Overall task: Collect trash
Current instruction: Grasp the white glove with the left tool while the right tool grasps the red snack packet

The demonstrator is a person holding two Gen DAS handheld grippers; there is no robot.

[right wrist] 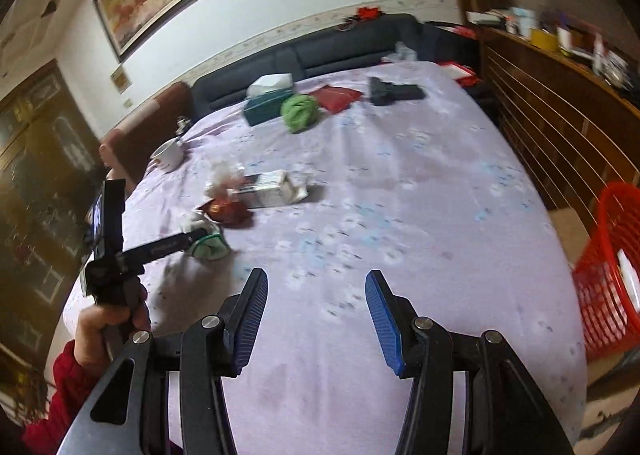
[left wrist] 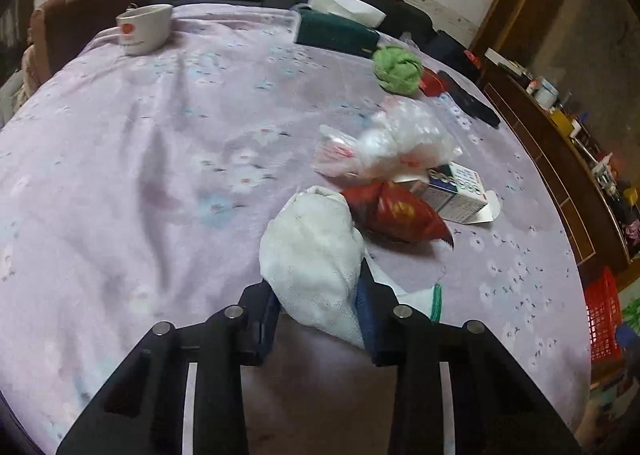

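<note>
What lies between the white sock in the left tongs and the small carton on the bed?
A crumpled red wrapper lies between the white sock and the carton, seen in the left wrist view.

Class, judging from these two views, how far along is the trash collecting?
Done: something white already lies in the red basket. In hand: the left claw grips a white sock; the right claw is open and empty. Left: the red snack bag, plastic bag and small carton remain on the bed.
</note>
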